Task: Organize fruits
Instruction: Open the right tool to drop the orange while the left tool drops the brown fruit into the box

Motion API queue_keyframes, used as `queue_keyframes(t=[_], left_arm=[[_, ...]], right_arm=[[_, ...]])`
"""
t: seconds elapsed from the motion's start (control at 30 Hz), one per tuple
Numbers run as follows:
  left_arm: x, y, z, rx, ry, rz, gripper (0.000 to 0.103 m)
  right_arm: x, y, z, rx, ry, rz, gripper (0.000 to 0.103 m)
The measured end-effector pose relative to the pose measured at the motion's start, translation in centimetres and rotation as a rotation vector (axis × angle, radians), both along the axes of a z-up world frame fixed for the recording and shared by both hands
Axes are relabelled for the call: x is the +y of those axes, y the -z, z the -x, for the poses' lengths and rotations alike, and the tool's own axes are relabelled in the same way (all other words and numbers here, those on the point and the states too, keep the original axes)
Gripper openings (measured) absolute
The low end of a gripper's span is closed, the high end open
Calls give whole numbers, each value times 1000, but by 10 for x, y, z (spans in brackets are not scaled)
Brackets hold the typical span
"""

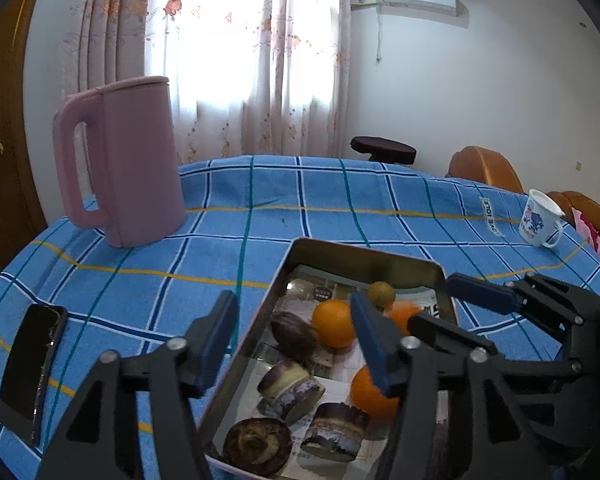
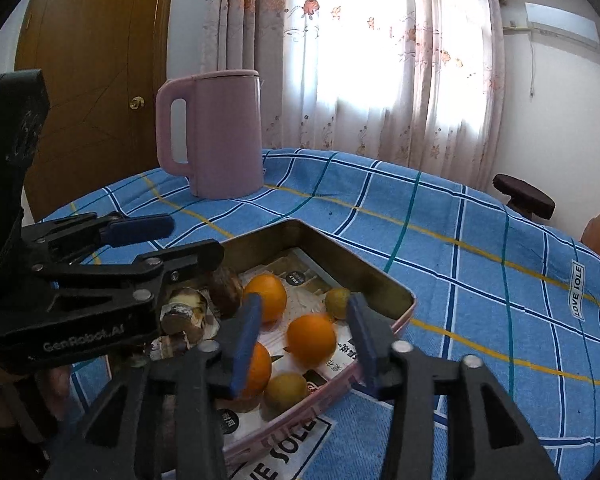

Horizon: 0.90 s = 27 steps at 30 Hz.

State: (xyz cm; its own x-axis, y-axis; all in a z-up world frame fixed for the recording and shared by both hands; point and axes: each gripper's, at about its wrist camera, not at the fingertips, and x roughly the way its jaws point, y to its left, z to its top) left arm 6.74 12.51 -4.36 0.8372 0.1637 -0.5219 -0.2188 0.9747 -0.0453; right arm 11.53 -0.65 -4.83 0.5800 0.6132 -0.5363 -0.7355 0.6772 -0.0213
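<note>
A metal tin tray (image 1: pixel 260 312) (image 2: pixel 380 276) lies on the blue checked tablecloth. It holds oranges (image 1: pixel 334 328) (image 2: pixel 312 340), small yellow-green fruits (image 1: pixel 381 293) (image 2: pixel 286 392) and several dark brown pieces (image 1: pixel 294 336) (image 2: pixel 224 290). My left gripper (image 1: pixel 296 340) is open and empty, its fingers straddling the tray's left wall. My right gripper (image 2: pixel 304 336) is open and empty, hovering over the oranges. The right gripper also shows in the left wrist view (image 1: pixel 452 304), and the left gripper in the right wrist view (image 2: pixel 176 240).
A pink kettle (image 1: pixel 124 160) (image 2: pixel 216 132) stands at the back left of the table. A black phone (image 1: pixel 32 368) lies at the left edge. A white printed mug (image 1: pixel 540 218) stands at the far right. A dark stool (image 1: pixel 382 148) and orange chairs (image 1: pixel 484 168) stand beyond the table.
</note>
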Motion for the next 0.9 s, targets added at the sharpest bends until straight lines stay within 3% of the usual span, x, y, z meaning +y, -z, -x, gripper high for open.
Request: queue_keyframes(t=[0.47, 0.73, 0.9], left_arm=[[-7, -12, 19, -60, 7, -9, 79], [-16, -20, 26, -84, 27, -23, 79], [-20, -23, 31, -102, 25, -34, 92]], right_arm=[[-25, -11, 14, -33, 61, -28, 61], [-36, -22, 23, -62, 81, -38, 63], [-42, -24, 28, -69, 87, -43, 64]])
